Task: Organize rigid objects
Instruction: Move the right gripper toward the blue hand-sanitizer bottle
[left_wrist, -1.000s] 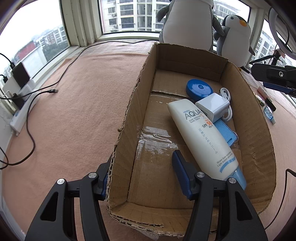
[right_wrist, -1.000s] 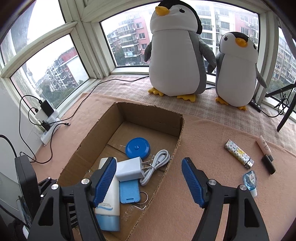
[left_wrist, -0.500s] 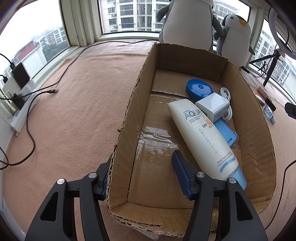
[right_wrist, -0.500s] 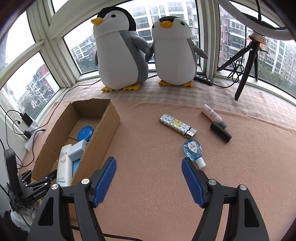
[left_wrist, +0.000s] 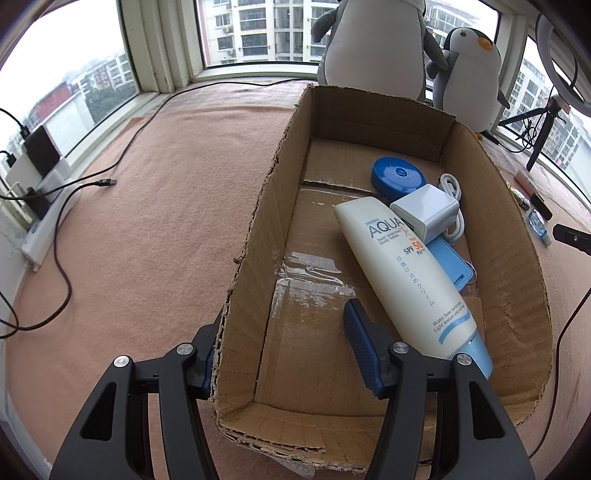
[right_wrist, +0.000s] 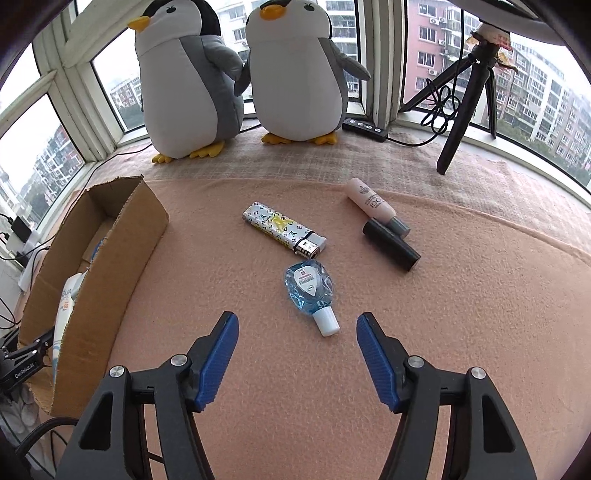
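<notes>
While the left gripper sits at the bottom of its frame with its jaws spread either side of the box wall, one finger outside and one inside, it clamps nothing that can be seen. Inside the box, a white sunscreen tube lies diagonally through the centre, its blue cap toward the lower right. A white charger rests on the tube's upper end, with a white cable coiled just behind it and a blue round tin above, toward the far wall. A flat blue case lies beside the tube on its right. In the right wrist view, the right gripper hangs at the bottom centre with its jaws wide apart and empty, above the peach cloth. Just ahead of its fingertips, at the centre of the frame, lies a small blue bottle with its white cap pointing toward the gripper. A patterned lighter lies just above it, and a pink tube touches a black cylinder to the upper right. Two plush penguins stand along the top, and a tripod occupies the upper right.
</notes>
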